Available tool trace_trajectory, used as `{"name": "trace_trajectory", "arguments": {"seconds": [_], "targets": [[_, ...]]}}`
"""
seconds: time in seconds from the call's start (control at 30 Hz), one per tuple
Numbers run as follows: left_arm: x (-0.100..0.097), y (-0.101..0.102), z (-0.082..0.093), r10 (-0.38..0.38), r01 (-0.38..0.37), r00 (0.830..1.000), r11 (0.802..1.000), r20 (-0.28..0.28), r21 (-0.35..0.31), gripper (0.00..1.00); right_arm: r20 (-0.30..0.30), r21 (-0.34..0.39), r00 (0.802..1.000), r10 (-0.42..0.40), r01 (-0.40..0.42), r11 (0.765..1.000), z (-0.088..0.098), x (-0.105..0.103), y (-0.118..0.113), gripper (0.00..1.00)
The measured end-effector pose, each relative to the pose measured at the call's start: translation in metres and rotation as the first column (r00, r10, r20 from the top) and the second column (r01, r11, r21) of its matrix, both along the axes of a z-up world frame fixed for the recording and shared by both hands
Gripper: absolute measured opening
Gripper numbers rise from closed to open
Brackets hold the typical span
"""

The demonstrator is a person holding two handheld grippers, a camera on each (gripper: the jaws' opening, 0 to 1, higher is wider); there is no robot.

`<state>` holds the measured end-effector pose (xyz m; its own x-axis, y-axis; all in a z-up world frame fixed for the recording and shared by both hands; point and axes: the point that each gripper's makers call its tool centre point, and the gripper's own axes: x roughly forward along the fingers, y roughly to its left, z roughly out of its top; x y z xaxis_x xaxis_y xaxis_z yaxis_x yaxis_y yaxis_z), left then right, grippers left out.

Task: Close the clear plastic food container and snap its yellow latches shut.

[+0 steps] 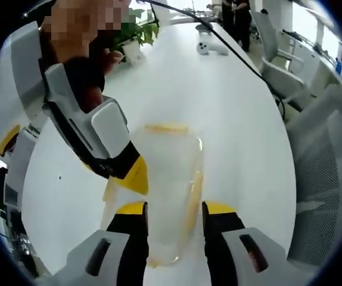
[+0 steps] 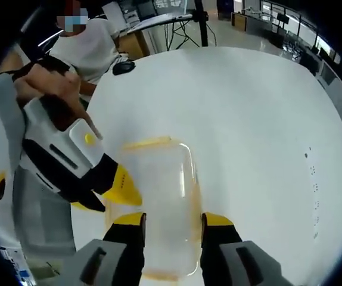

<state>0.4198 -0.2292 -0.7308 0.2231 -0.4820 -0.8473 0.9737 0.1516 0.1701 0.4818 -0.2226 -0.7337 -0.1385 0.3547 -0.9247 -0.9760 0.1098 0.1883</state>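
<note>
A clear plastic container (image 1: pixel 168 173) lies on the white table (image 1: pixel 230 119), with a yellow latch (image 1: pixel 166 127) at its far end and another (image 1: pixel 195 196) along its right side. My left gripper (image 1: pixel 174 208) hovers open over its near end, jaws apart with the lid showing between them. The right gripper's yellow tip (image 1: pixel 136 176) rests at the container's left edge. In the right gripper view the container (image 2: pixel 159 190) lies lengthwise, and my right gripper (image 2: pixel 174 219) stands open over its near end. The left gripper's yellow tip (image 2: pixel 123 187) touches its left edge.
A potted plant (image 1: pixel 136 33), a white object (image 1: pixel 210 46) and a black cable (image 1: pixel 242 56) sit at the table's far end; grey chairs (image 1: pixel 320 179) line the right side. A person in a white shirt (image 2: pixel 93 47), a dark item (image 2: pixel 123 67) and a stand (image 2: pixel 196 24) are beyond the table.
</note>
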Motion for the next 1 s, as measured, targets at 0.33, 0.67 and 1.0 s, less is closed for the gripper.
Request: {"name": "trace_trajectory", "arguments": {"seconds": [0.33,0.67,1.0], "targets": [[-0.002,0.003,0.001,-0.003,0.003,0.999,1.000,-0.039,0.017,0.47,0.025,-0.007,0.999,0.026,-0.026,1.000,0.003,-0.002,-0.006,0.38],[0.005,0.012,0.004,0.005,-0.003,0.998,0.999,-0.061,0.036,0.55,0.036,-0.044,0.998,0.050,-0.048,0.998,0.002,-0.008,-0.017,0.40],[0.007,0.015,0.004,-0.021,0.026,0.996,0.998,-0.084,0.057,0.59,0.045,-0.056,0.996,0.073,-0.071,0.996,0.006,-0.013,-0.023,0.43]]}}
